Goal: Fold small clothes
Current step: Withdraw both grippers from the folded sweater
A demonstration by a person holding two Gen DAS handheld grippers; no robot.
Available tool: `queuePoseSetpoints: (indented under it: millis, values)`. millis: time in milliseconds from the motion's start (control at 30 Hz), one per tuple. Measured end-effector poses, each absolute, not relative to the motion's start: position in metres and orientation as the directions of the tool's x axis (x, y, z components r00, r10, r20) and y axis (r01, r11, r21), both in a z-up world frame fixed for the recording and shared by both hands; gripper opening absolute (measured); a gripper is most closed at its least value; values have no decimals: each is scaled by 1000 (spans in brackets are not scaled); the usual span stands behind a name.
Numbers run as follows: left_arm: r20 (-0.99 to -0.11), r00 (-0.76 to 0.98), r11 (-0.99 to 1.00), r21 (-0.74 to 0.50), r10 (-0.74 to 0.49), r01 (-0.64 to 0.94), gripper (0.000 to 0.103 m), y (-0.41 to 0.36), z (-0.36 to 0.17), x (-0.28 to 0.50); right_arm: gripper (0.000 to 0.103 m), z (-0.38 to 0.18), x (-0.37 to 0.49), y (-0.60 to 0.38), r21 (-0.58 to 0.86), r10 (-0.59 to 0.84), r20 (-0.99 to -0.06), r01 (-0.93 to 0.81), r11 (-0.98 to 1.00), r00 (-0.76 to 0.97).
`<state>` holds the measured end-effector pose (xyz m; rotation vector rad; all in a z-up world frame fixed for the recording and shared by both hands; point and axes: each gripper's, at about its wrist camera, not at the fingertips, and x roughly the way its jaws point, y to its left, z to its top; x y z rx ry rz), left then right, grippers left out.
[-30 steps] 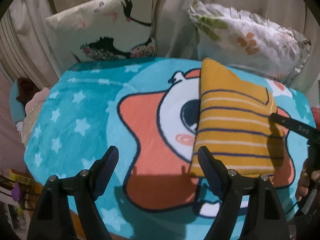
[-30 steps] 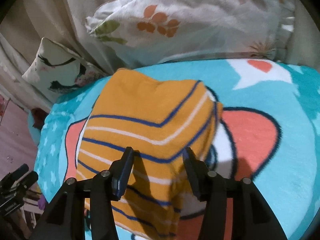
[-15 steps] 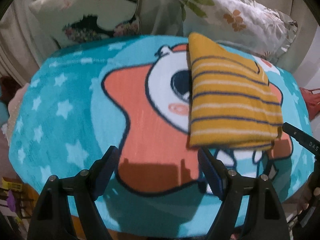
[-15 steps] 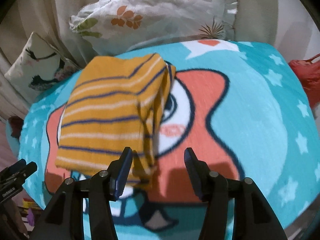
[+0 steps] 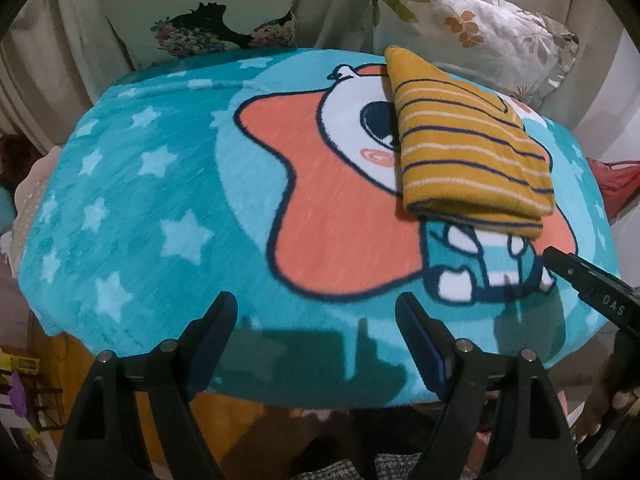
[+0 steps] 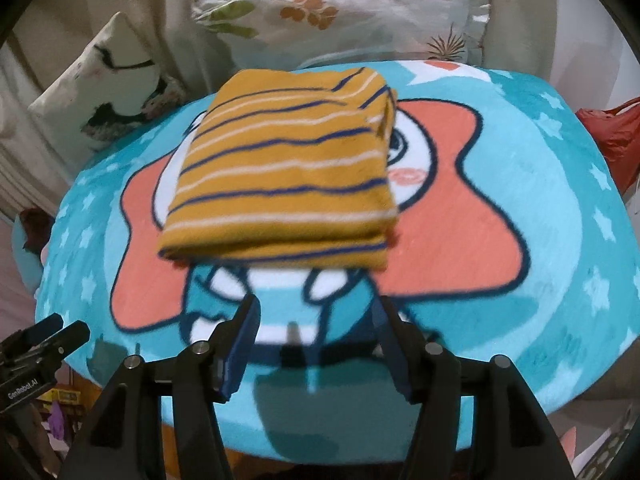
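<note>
At the far left of the left wrist view a pale cushion printed with a dark bird (image 5: pixel 208 12) leans against the beige backing. Below it spreads a teal blanket (image 5: pixel 132 200) dotted with pale stars, with a coral star-shaped cartoon figure (image 5: pixel 332 216) in its middle. The left gripper (image 5: pixel 316 316) hangs over the blanket's near edge, its jaws spread wide with nothing between them. Further right lies the folded mustard garment (image 5: pixel 464 148) with navy and white stripes, flat on the blanket over the cartoon's face, well apart from this gripper. Behind it rests a floral pillow (image 5: pixel 472 20), and the black tip of the right gripper (image 5: pixel 588 284) shows at the right edge

In the right wrist view the other gripper's black body pokes in at the lower left, the bird cushion (image 6: pixel 108 92) sits upper left, and the garment (image 6: pixel 288 168) lies in the centre as a neat stack of layers, its near edge slightly blurred. The right gripper (image 6: pixel 316 340) is near that edge but clear of it, jaws parted and empty. A red bag-like thing (image 6: pixel 612 132) shows at the far right
</note>
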<state>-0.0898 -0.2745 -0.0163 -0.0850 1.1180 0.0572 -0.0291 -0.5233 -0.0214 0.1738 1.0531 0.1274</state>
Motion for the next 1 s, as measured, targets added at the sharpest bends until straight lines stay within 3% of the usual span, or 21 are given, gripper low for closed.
queuePoseSetpoints:
  millis: [1000]
  values:
    - [-884, 466, 999, -43, -45, 14, 80, -288, -10, -122, 68, -25, -87, -518, 168, 120, -875, 63, 984, 469]
